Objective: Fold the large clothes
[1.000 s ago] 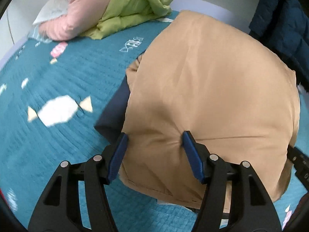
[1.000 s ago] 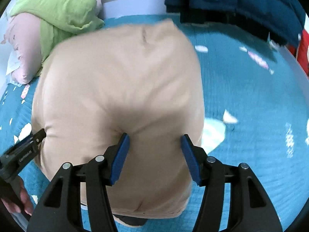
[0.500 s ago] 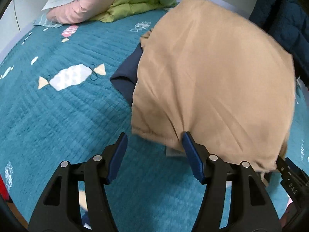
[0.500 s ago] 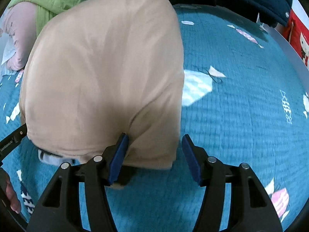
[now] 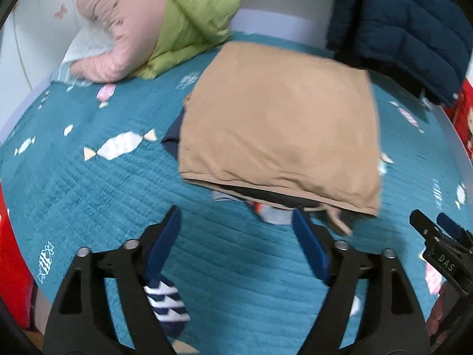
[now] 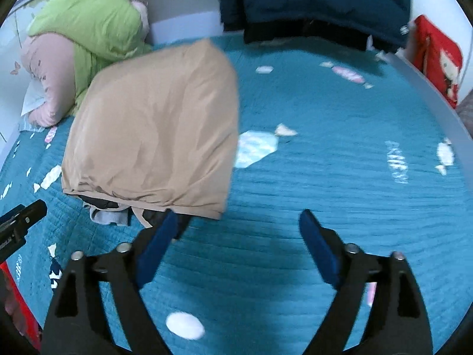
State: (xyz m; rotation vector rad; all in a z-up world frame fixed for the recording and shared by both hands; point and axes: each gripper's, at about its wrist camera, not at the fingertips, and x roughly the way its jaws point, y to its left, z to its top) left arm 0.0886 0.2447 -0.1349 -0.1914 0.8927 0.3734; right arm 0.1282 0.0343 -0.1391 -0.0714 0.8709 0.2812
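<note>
A tan garment lies folded into a rough rectangle on the teal quilt, with dark lining and a grey collar showing at its near edge. It also shows in the right wrist view at centre left. My left gripper is open and empty, just in front of the garment's near edge. My right gripper is open and empty, near the garment's near right corner, over the quilt.
A pink and green padded jacket pile lies at the back left. A navy puffer jacket hangs at the back right. A red bag stands by the bed's right edge. The other gripper's tip shows at right.
Both grippers have pulled back toward me off the tan garment, which now lies flat and folded on the quilt. Both sets of jaws stand open and clear of the cloth.
</note>
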